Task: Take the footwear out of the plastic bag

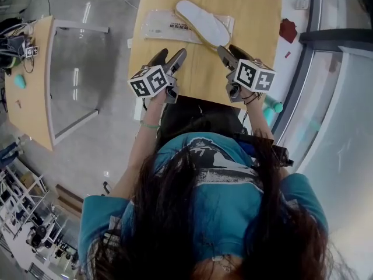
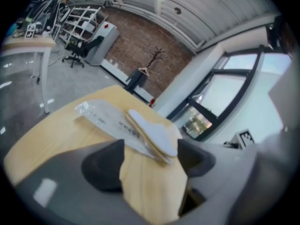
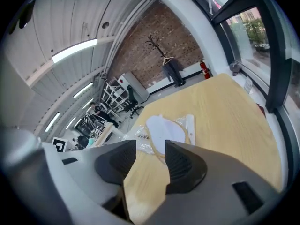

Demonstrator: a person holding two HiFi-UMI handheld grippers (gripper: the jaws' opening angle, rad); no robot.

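Observation:
A white flat slipper (image 1: 203, 23) with a tan edge lies on the wooden table (image 1: 256, 16), resting across the right end of a flat clear plastic bag (image 1: 160, 26) with black print. Both grippers hover over the table's near edge, short of the slipper. My left gripper (image 1: 171, 56) is open and holds nothing; in its own view the slipper (image 2: 152, 134) and the bag (image 2: 105, 118) lie beyond its jaws. My right gripper (image 1: 232, 52) is open too, with bare wood between its pads. In its view the slipper (image 3: 164, 132) sits just past the fingertips on the bag (image 3: 140, 135).
A second wooden desk (image 1: 29, 92) with cables and a teal object (image 1: 20, 81) stands at the left, across a strip of grey floor. A red item (image 1: 288, 30) lies on the window ledge to the right. The table's right half (image 3: 234, 111) is bare wood.

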